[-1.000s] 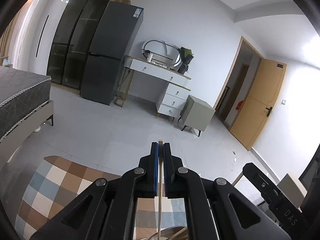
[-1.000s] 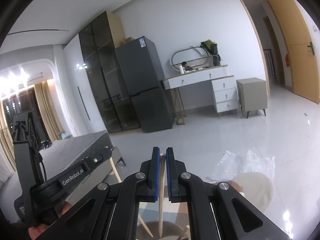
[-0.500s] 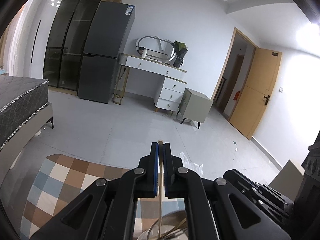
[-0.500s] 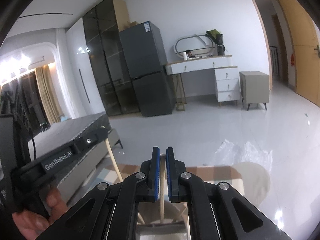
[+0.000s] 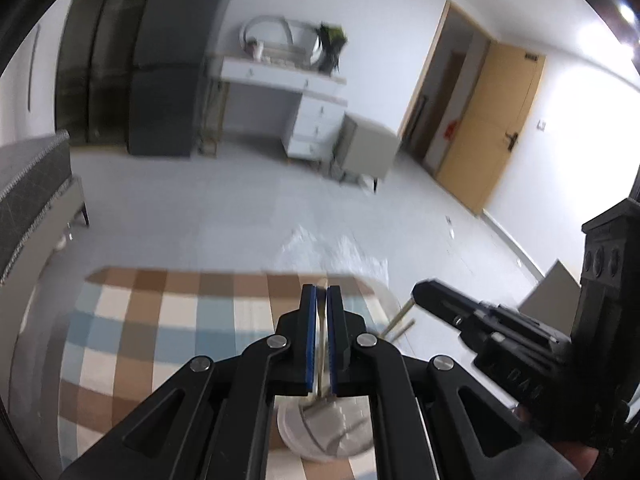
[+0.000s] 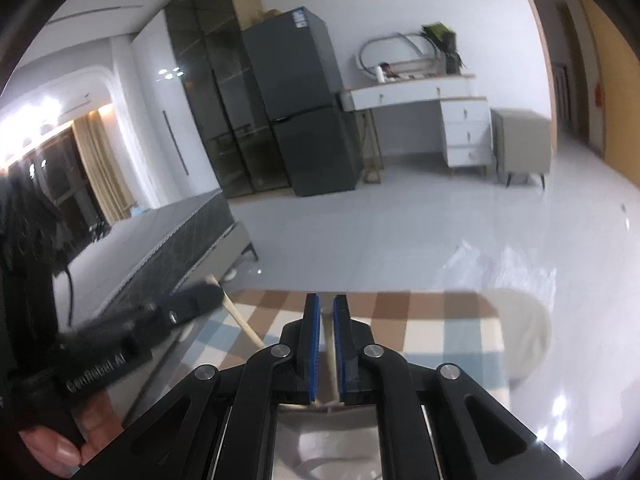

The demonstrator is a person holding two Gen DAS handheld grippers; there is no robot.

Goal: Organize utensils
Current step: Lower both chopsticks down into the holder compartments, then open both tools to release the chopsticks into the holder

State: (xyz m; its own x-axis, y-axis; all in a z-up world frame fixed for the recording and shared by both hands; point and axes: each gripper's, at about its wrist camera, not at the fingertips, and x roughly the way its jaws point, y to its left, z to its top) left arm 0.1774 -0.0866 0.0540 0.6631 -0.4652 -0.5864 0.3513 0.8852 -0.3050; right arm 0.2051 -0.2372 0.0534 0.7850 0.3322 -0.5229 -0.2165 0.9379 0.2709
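Observation:
My left gripper (image 5: pixel 321 296) is shut on a thin wooden utensil handle (image 5: pixel 321 344) that runs down into a white round holder (image 5: pixel 320 436) on the checked tablecloth. My right gripper (image 6: pixel 326 312) has its jaws slightly parted around another wooden handle (image 6: pixel 329 360), over a pale holder (image 6: pixel 320 456) seen below it. The right gripper also shows in the left wrist view (image 5: pixel 472 320), with wooden handles (image 5: pixel 396 320) beside its tip. The left gripper shows in the right wrist view (image 6: pixel 188 304), holding its wooden handle (image 6: pixel 240 320).
The checked brown, blue and cream tablecloth (image 5: pixel 160 320) covers the table. A pale round stool (image 6: pixel 524 336) stands at the table's right. Clear plastic (image 5: pixel 332 248) lies on the grey floor beyond. A bed (image 6: pixel 160 248), fridge and white desk stand further off.
Both cameras have tilted downward, so more of the tablecloth and the holder show. The right jaws have parted a little around the handle. The left gripper stays clamped on its handle.

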